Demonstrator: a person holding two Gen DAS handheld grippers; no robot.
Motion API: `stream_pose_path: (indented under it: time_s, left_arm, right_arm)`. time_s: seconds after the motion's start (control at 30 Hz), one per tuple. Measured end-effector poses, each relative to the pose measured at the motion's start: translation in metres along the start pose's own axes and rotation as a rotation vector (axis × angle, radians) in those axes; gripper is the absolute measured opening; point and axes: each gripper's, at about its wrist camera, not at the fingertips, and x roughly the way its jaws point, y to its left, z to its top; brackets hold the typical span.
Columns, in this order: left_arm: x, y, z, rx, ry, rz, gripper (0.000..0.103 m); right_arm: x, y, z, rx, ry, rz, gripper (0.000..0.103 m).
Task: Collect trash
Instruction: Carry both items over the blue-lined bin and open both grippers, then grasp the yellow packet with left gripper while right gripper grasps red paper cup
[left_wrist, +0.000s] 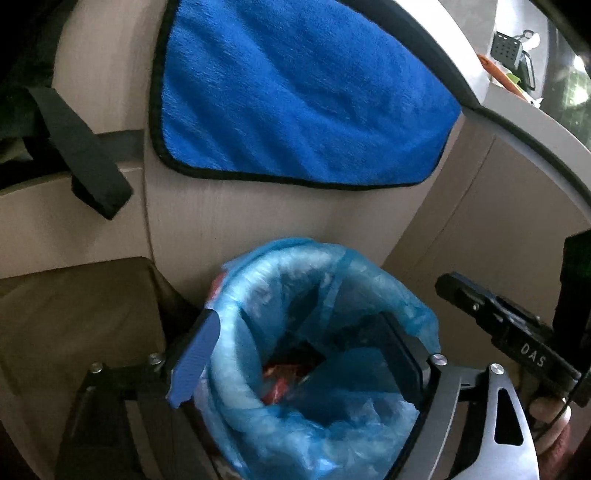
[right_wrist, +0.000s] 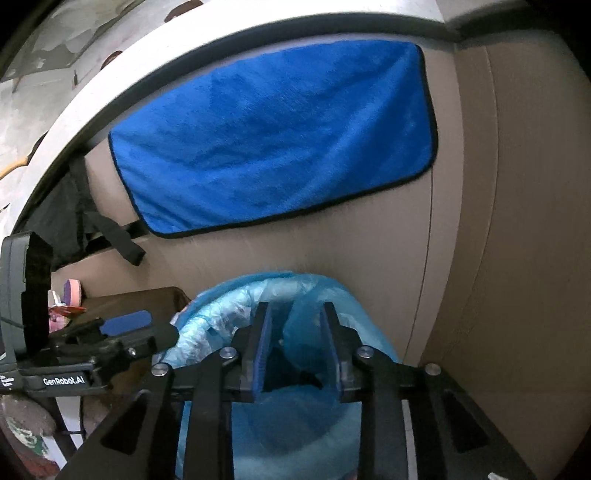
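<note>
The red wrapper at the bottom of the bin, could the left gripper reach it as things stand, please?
Probably yes. The left gripper is open, its jaws straddling the blue bag's mouth, and the red wrapper lies visible straight below, nothing covering it. Loose bag folds might snag.

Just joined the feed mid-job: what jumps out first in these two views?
The blue towel hanging on the beige cabinet front dominates both views. Below it stands a bin lined with a blue bag, red trash showing at its bottom. Both hand-held grippers sit at the bag's mouth: the left hand-held gripper is spread wide across the rim, and the right hand-held gripper is open over the opening.
</note>
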Motion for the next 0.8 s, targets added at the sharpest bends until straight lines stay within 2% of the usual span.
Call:
stream_pose_path:
  time_s: [0.13,0.33,0.43,0.57,0.67,0.8]
  left_arm:
    - [-0.014,0.011,0.004,-0.017,-0.028,0.038,0.094]
    - [-0.055,0.038,0.004,-0.04,-0.078,0.123,0.095]
    - [-0.083,0.059,-0.005,-0.066,-0.094,0.159,0.095]
    - [-0.124,0.089,-0.02,-0.064,-0.109,0.222,0.099]
    - [-0.154,0.11,-0.033,-0.03,-0.132,0.304,0.099]
    - [-0.199,0.15,-0.05,-0.089,-0.145,0.37,0.099]
  right_arm:
    - [0.001,0.001,-0.003,0.007,0.008,-0.006,0.027]
    - [-0.004,0.016,-0.003,-0.008,0.003,0.005,0.037]
    - [-0.008,0.03,-0.003,-0.027,0.0,0.024,0.039]
    - [-0.014,0.062,-0.002,-0.069,-0.005,0.061,0.039]
    - [-0.019,0.096,-0.002,-0.109,-0.002,0.111,0.043]
    - [-0.024,0.143,-0.004,-0.177,-0.004,0.173,0.051]
